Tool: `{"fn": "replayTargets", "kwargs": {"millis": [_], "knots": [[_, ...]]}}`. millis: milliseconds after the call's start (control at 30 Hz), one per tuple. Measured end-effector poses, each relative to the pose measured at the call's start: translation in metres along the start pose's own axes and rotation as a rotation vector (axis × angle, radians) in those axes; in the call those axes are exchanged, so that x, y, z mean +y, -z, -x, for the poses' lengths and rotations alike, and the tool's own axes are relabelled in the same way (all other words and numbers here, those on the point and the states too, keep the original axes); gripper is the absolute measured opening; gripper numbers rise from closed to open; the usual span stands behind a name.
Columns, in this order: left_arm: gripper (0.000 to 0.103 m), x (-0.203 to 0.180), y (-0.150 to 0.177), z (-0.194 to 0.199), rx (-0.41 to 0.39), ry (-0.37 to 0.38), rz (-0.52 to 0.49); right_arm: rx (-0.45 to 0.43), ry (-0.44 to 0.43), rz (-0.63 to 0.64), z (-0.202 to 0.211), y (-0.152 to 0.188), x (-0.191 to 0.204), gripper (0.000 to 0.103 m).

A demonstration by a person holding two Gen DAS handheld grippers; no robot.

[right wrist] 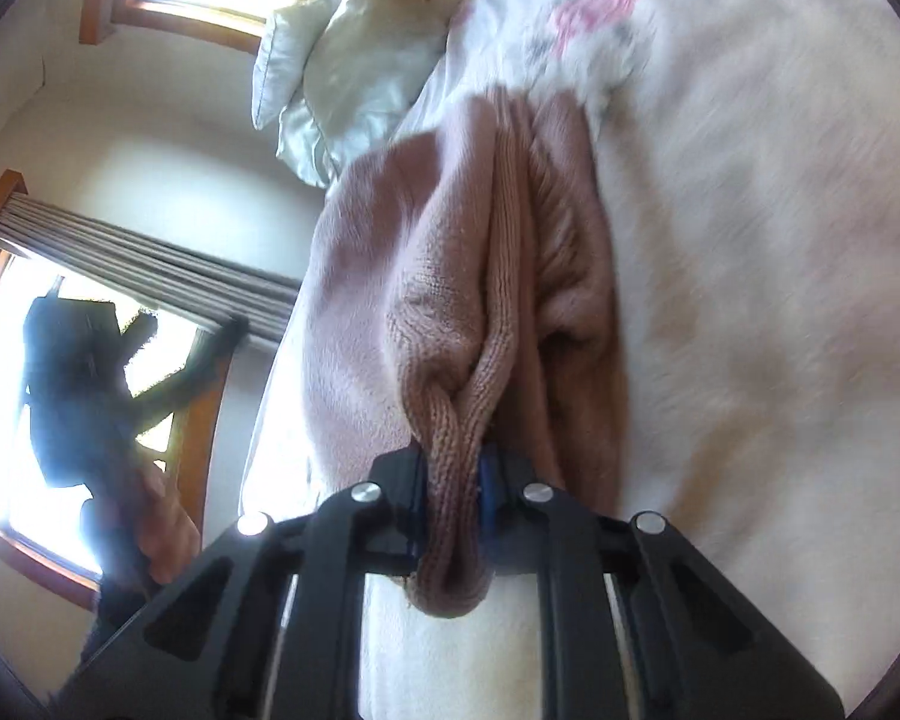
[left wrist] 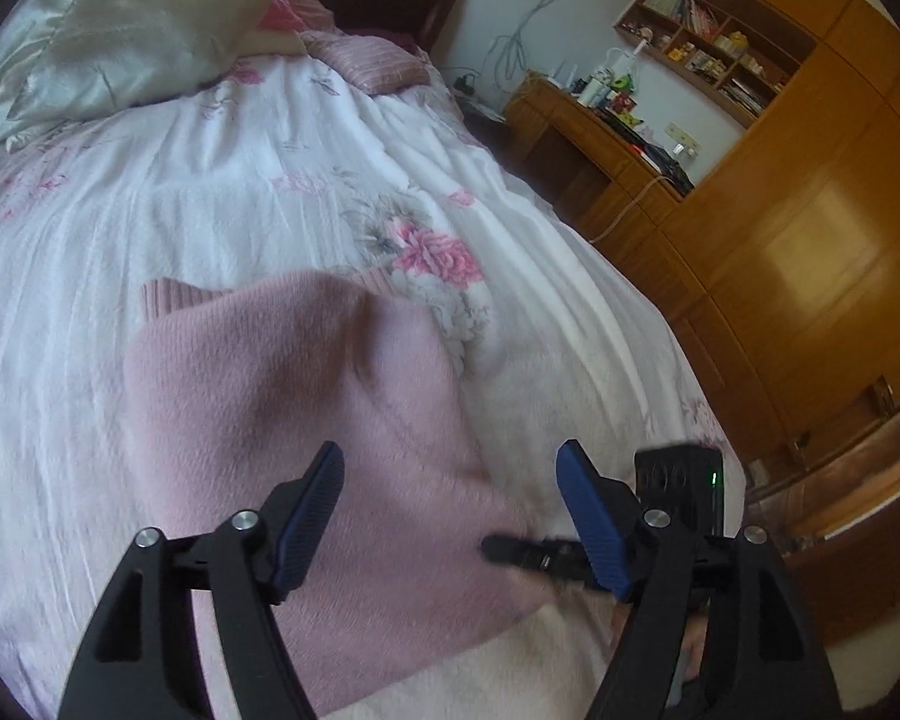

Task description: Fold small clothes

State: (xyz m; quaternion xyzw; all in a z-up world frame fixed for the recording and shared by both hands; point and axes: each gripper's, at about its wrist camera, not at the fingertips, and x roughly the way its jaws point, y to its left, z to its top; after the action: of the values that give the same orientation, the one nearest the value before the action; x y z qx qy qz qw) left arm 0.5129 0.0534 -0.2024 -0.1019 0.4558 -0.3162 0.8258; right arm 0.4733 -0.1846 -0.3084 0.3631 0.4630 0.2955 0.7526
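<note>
Your right gripper (right wrist: 453, 468) clamped the pink knit's (right wrist: 426, 300) bunched edge to carry the fold; your left gripper (left wrist: 450, 516) hung open above it

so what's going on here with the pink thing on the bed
A person is folding a pink knit garment on a bed with a floral bedspread, holding a gripper in each hand. The right gripper is shut on a bunched edge of the garment. The left gripper is open above it, gripping nothing. The garment lies rumpled, the fold not yet finished.
</note>
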Motion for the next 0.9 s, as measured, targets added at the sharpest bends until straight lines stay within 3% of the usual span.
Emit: {"fn": "replayTargets", "kwargs": {"millis": [67,167,233,267,333,467,567,600,633,700,800,900], "knots": [[0.074,0.008,0.02,-0.011,0.049,0.042,-0.01,0.034,0.054,0.011,-0.005,0.001,-0.005,0.015],[0.074,0.03,0.048,-0.038,0.115,0.029,0.026,0.083,0.087,0.037,-0.011,0.009,-0.006,0.027],[0.073,0.036,0.053,-0.039,0.102,0.061,0.034,0.043,0.057,0.045,0.002,-0.002,0.006,0.035],[0.073,0.035,0.05,-0.035,0.087,0.098,0.038,0.002,0.061,0.063,0.01,-0.008,0.013,0.047],[0.074,0.033,0.038,-0.015,0.025,0.199,0.036,-0.063,0.101,0.107,0.014,-0.03,0.028,0.057],[0.074,0.055,-0.009,0.021,-0.113,0.245,0.062,-0.037,0.154,0.098,-0.02,-0.083,0.037,0.057],[0.074,0.093,-0.041,0.017,-0.139,0.256,0.157,0.0,0.186,0.07,-0.053,-0.112,0.031,0.055],[0.074,0.104,-0.048,0.007,-0.122,0.266,0.188,0.024,0.182,0.067,-0.058,-0.118,0.026,0.045],[0.074,0.116,-0.054,-0.006,-0.085,0.272,0.22,0.054,0.202,0.078,-0.066,-0.122,0.023,0.012],[0.073,0.132,-0.061,-0.031,-0.032,0.238,0.246,-0.013,0.25,0.149,-0.051,-0.121,0.025,0.012],[0.073,0.142,-0.065,-0.053,-0.039,0.217,0.259,-0.11,0.268,0.145,-0.042,-0.124,0.013,0.009],[0.074,0.138,-0.067,-0.061,-0.028,0.187,0.242,-0.032,0.298,0.107,-0.063,-0.124,-0.012,0.014]]}}
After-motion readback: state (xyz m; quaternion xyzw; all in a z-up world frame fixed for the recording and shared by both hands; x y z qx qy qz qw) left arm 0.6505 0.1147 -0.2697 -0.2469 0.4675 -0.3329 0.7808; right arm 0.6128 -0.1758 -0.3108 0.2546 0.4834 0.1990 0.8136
